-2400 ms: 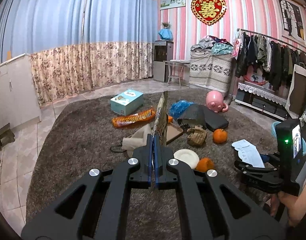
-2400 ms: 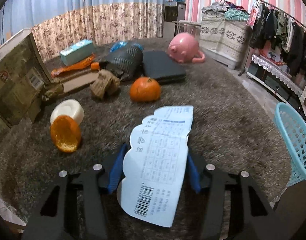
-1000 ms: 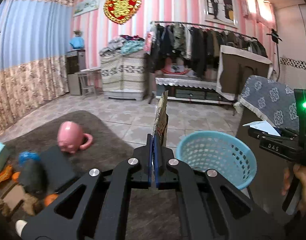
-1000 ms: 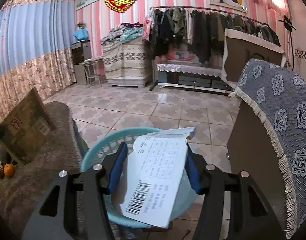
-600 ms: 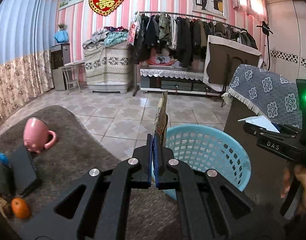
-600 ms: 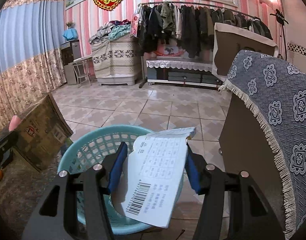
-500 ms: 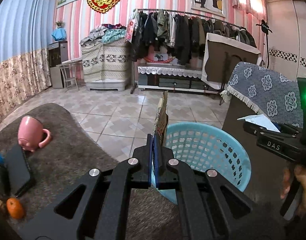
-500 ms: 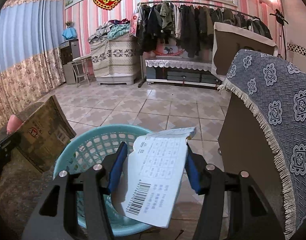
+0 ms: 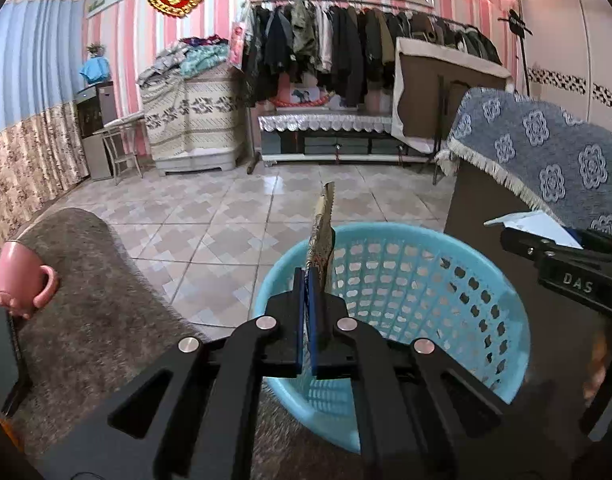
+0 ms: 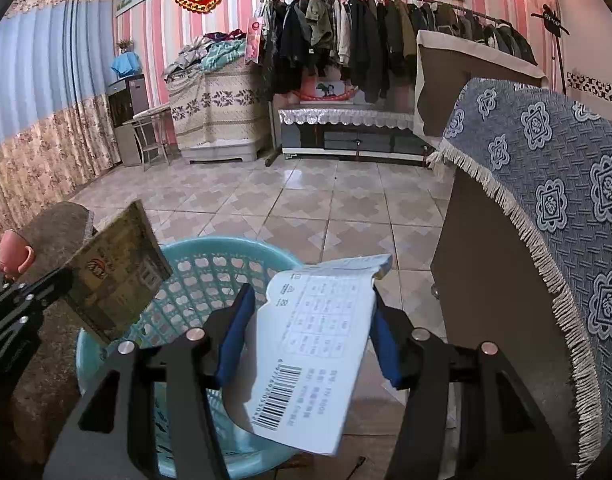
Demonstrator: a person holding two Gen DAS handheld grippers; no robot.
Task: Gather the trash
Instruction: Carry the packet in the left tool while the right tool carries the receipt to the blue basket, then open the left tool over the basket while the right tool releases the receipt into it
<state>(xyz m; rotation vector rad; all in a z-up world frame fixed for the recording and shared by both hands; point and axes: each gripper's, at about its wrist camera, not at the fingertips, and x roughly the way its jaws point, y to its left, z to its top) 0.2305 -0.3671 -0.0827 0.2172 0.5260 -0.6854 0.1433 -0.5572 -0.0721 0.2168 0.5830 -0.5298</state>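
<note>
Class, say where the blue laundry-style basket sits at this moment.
In the left wrist view the blue basket stands on the floor, lower centre-right, just beyond the left gripper, between the grey rug and the cloth-covered cabinet.

Pink striped walls [image 9: 226, 20], tiled floor [image 9: 234, 208]

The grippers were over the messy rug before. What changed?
Both swung away from the rug to the blue basket. The left gripper now holds its flat brown wrapper over the rim; the right gripper holds the white label above it. Nothing was let go; both grips are unchanged.
</note>
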